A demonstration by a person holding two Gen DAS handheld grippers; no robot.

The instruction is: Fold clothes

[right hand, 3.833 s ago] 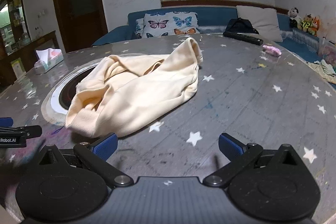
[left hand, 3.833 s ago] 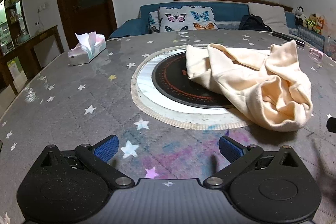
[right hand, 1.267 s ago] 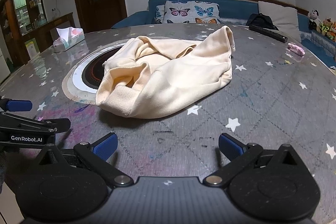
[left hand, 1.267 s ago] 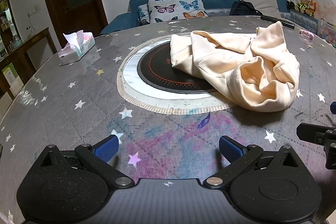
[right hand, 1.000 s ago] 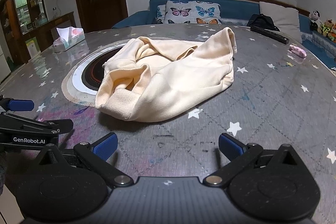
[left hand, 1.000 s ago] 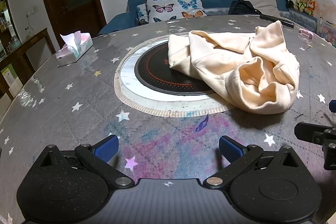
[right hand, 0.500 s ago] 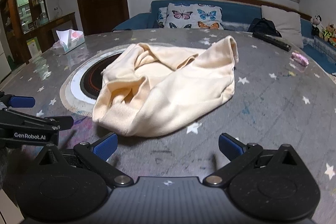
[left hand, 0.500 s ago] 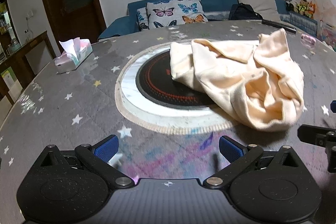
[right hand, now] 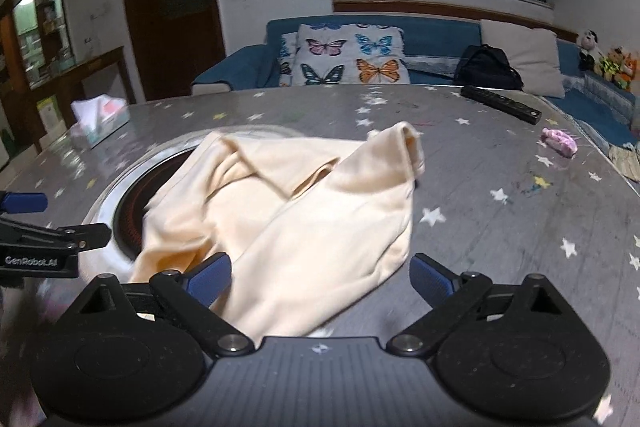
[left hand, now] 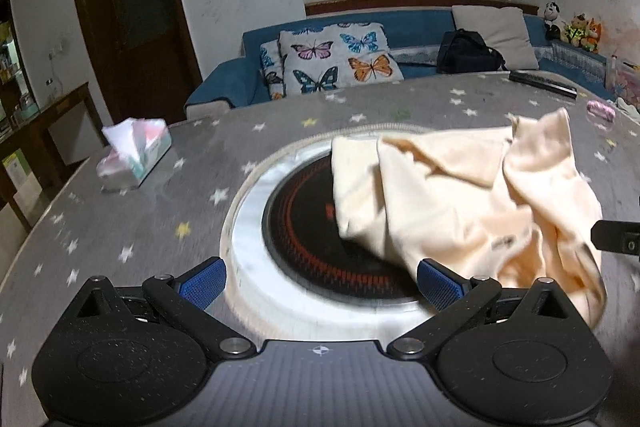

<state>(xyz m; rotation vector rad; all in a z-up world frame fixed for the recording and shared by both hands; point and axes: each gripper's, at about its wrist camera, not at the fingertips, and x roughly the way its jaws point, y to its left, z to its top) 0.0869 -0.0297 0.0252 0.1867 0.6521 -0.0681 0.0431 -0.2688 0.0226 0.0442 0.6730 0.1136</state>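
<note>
left hand-held gripper (left hand: 320, 281) spread wide, right hand-held gripper (right hand: 320, 273) likewise

One cream garment (right hand: 304, 211) lies crumpled on one round star-printed table (right hand: 520, 227). One tissue box (left hand: 134, 155) sits far left. One black remote (right hand: 502, 103) and one pink object (right hand: 560, 141) lie far right. Two butterfly cushions (right hand: 348, 55), one beige pillow (right hand: 520, 55), one black bag (right hand: 488, 69) sit on one blue sofa (right hand: 436, 31). Two grippers: left gripper (left hand: 320, 279), right gripper (right hand: 320, 275).

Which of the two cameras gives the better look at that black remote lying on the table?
The right wrist view: the black remote lies whole and unobstructed. In the left wrist view it is a thin, distant sliver near the table's far edge.
</note>
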